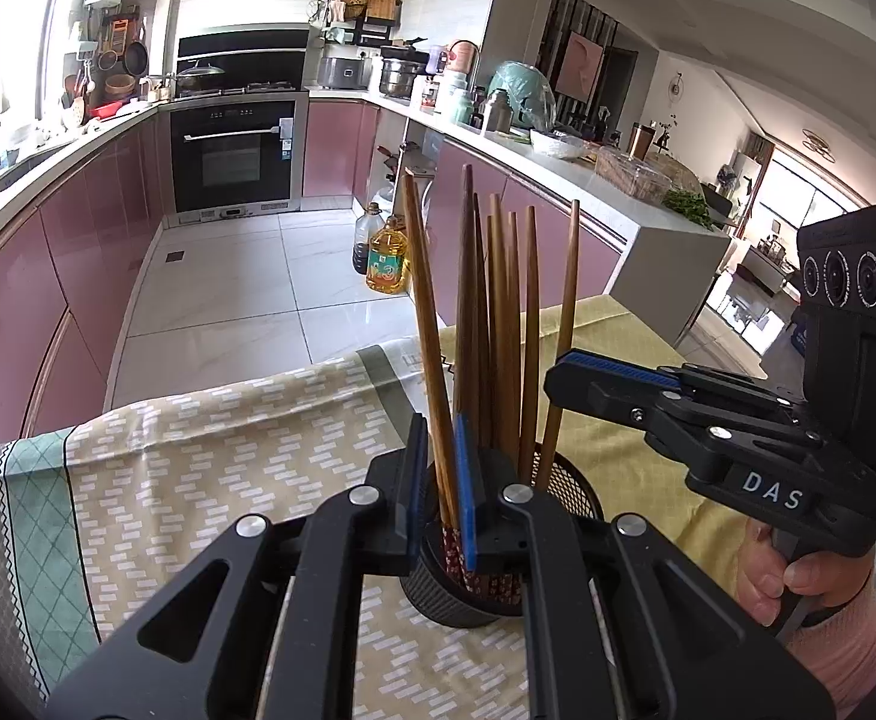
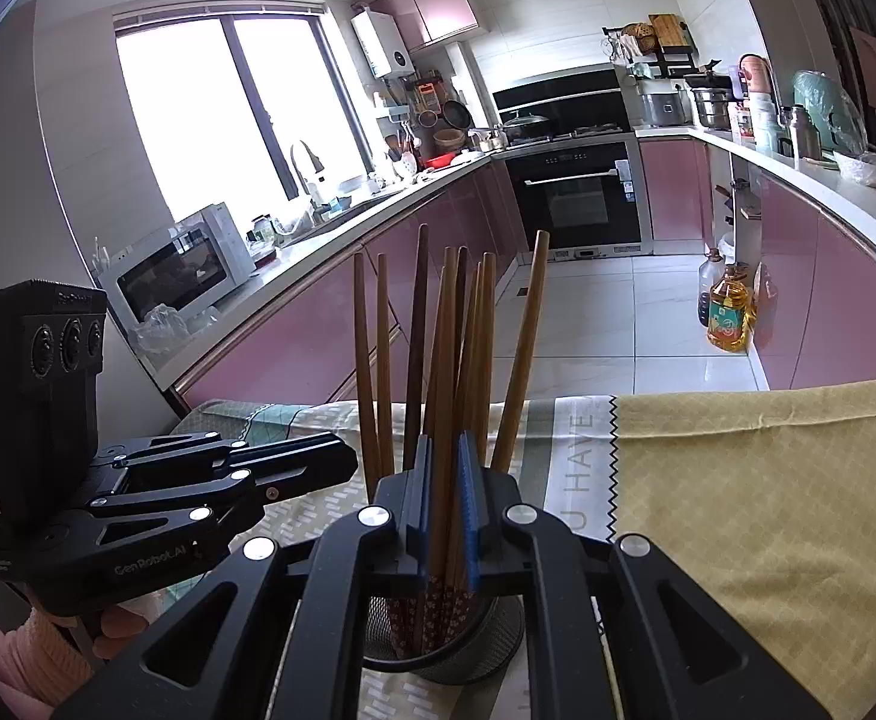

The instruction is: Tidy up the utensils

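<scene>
Done: chopsticks [image 2: 438,360] stand in mesh holder [image 2: 498,642].
Left claw [image 1: 436,480]: clenched on one chopstick.
Right claw [image 2: 445,498]: grasping several.

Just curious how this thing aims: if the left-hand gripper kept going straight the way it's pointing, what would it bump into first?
The left gripper already has a chopstick between its fingers, so it would push straight into the bundle of chopsticks standing in the black mesh holder, probably the holder's rim too; depth is hard to judge.

Table w/ two cloths: patterned beige-teal cloth [image 1: 198,456] at 9 o'clock, plain yellow cloth [image 2: 738,480] at 3 o'clock, edges meeting. Black mesh holder [image 2: 474,654] stands upright on patterned cloth, approx 6 o'clock.
</scene>
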A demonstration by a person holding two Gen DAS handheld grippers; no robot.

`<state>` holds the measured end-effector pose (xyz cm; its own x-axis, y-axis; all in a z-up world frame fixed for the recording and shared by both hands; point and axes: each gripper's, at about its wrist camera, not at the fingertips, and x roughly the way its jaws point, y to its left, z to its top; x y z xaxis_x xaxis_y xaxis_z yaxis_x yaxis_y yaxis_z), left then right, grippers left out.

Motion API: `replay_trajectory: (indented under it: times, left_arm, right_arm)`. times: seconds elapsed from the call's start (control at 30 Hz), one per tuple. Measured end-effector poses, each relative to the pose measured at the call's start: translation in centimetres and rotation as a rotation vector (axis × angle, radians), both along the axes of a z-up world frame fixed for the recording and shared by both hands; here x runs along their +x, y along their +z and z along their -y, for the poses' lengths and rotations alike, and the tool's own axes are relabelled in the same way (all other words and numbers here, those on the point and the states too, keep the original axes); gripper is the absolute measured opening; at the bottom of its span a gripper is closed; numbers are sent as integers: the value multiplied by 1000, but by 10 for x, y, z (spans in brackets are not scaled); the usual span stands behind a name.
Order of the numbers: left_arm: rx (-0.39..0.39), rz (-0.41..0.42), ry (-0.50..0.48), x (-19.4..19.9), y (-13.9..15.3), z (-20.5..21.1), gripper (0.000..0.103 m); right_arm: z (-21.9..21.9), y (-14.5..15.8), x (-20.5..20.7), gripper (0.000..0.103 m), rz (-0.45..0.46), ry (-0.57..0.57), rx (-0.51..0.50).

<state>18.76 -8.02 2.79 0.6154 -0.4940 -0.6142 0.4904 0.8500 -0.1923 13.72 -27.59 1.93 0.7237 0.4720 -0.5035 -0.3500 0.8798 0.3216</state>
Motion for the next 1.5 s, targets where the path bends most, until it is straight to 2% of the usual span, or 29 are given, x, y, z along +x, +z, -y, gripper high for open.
replay_trajectory:
  times: [0.03, 0.13, 0.2, 0.23, 0.3, 0.33, 0.4, 0.43, 0.47, 0.5, 0.67, 0.87, 1.2, 1.5]
  left_arm:
    - [0, 7, 3, -1, 0, -1, 9]
    - [-5, 41, 23, -12, -1, -10, 26]
    - [-1, 82, 46, -22, 1, -16, 41]
    - [2, 100, 62, -27, 1, -18, 45]
    - [5, 133, 95, -37, 0, -24, 60]
    - [5, 145, 109, -42, 0, -27, 63]
    - [5, 176, 157, -53, -1, -37, 81]
    - [5, 191, 177, -58, -1, -41, 83]
    - [11, 208, 204, -63, -2, -46, 88]
    - [15, 224, 229, -67, -2, -51, 96]
    - [21, 280, 351, -89, -1, -70, 97]
    - [41, 336, 422, -114, -3, -83, 97]
    - [45, 422, 462, -140, 3, -84, 97]
    - [44, 444, 491, -149, 6, -83, 97]
  right_arm:
    - [-1, 1, -3, 13, 8, -2, -9]
    - [-4, 6, -16, 22, 48, 3, -35]
    - [-8, 9, -28, 38, 86, -6, -67]
    - [-10, 10, -32, 43, 101, -10, -80]
    - [-14, 10, -44, 63, 139, -25, -106]
    - [-15, 9, -47, 65, 149, -28, -116]
    - [-17, 5, -55, 74, 163, -40, -137]
    - [-17, 4, -57, 78, 169, -48, -138]
    - [-16, 2, -59, 84, 174, -56, -133]
    - [-15, 0, -62, 85, 179, -65, -126]
    - [-21, -7, -73, 97, 213, -97, -124]
    - [-36, -13, -88, 97, 259, -108, -137]
    - [-42, -10, -102, 97, 315, -136, -145]
    - [-43, -7, -107, 97, 339, -141, -147]
